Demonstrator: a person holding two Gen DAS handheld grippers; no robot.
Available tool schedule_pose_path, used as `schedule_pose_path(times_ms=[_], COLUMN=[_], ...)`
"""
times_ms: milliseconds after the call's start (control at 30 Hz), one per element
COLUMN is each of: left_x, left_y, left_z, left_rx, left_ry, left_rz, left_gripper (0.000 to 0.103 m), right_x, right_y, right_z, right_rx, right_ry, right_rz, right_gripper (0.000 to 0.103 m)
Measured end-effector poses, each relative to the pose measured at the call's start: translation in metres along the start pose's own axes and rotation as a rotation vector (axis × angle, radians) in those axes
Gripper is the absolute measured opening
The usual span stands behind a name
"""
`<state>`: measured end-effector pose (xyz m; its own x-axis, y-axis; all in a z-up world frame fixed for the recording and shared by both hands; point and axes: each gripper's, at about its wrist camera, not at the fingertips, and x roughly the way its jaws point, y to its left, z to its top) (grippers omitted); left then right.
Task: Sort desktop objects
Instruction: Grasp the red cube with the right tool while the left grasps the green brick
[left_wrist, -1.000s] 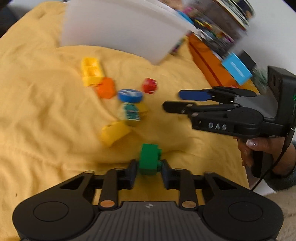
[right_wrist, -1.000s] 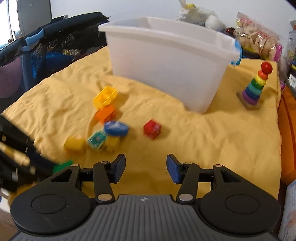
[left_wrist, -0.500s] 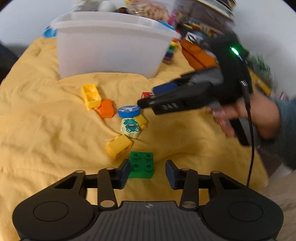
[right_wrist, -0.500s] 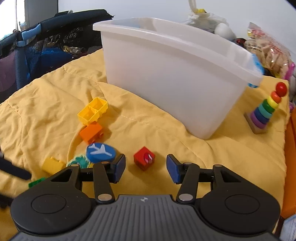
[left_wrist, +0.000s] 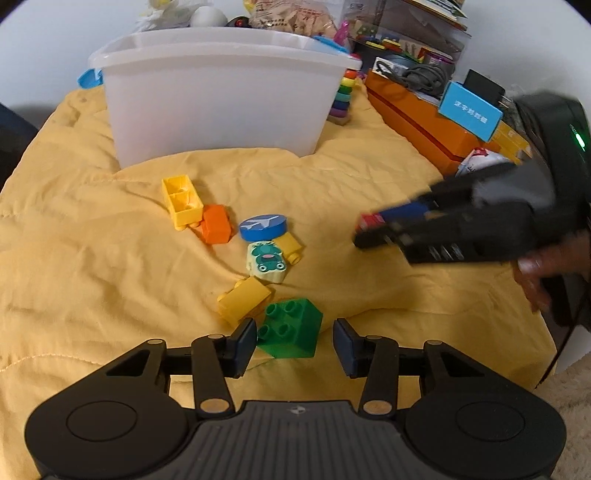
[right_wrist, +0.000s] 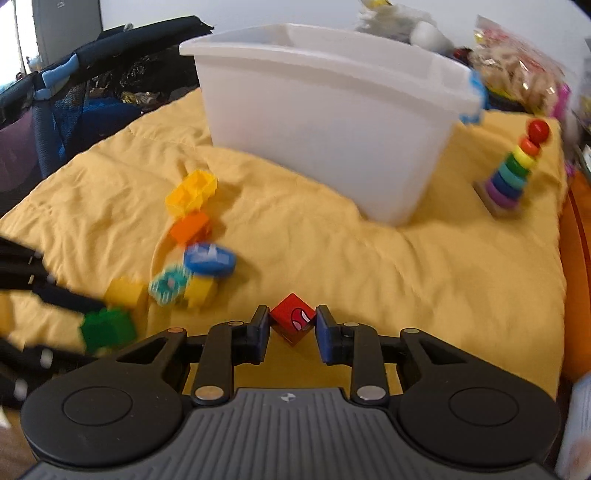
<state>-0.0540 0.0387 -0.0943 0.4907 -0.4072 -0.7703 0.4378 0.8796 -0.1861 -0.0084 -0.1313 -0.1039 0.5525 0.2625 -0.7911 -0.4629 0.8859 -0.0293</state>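
Observation:
My left gripper (left_wrist: 294, 341) is open; a green brick (left_wrist: 290, 332) lies tilted on the yellow blanket between its fingers, near the left one. My right gripper (right_wrist: 291, 330) is shut on a red cube (right_wrist: 293, 323) with a mouth printed on it; it also shows in the left wrist view (left_wrist: 373, 229), blurred. A white bin (left_wrist: 221, 103) stands at the back. Loose on the blanket lie two yellow bricks (left_wrist: 182, 201) (left_wrist: 244, 300), an orange brick (left_wrist: 217, 223), a blue disc (left_wrist: 263, 227) and a frog tile (left_wrist: 266, 257).
A rainbow ring stacker (right_wrist: 511, 173) stands right of the bin. An orange box (left_wrist: 417, 122) with clutter lines the blanket's right edge. A dark mesh playpen (right_wrist: 74, 110) sits beyond the blanket's left side. The blanket's front edge drops off near the right hand.
My left gripper let go of the green brick, which now lies tilted on the blanket. My right gripper moved onto the red cube, closed on it and pulled back with it.

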Motion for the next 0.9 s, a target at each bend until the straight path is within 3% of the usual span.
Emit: schedule_pose_path(times_ms=[267, 633, 833, 867, 900], left_x=[-0.006, -0.012, 0.005, 0.009, 0.011], left_y=[-0.01, -0.017, -0.012, -0.011, -0.011], left_z=[-0.002, -0.004, -0.005, -0.006, -0.006], left_rx=[0.025, 0.058, 0.044, 0.042, 0.042], left_ry=[-0.006, -0.02, 0.011, 0.024, 0.031], left_rz=[0.006, 0.039, 0.03, 0.021, 0.004], left_gripper=[0.049, 0.049, 0.048, 0.033, 0.034], right_x=[-0.019, -0.018, -0.018, -0.018, -0.018], right_y=[0.011, 0.016, 0.017, 0.017, 0.017], right_z=[-0.041, -0.041, -0.041, -0.042, -0.042], right_rx=[-0.001, -0.035, -0.037, -0.038, -0.042], right_ry=[0.035, 0.033, 0.029, 0.027, 0.025], right_rz=[-0.006, -0.024, -0.028, -0.028, -0.029], right_gripper=[0.03, 0.031, 0.032, 0.032, 0.032])
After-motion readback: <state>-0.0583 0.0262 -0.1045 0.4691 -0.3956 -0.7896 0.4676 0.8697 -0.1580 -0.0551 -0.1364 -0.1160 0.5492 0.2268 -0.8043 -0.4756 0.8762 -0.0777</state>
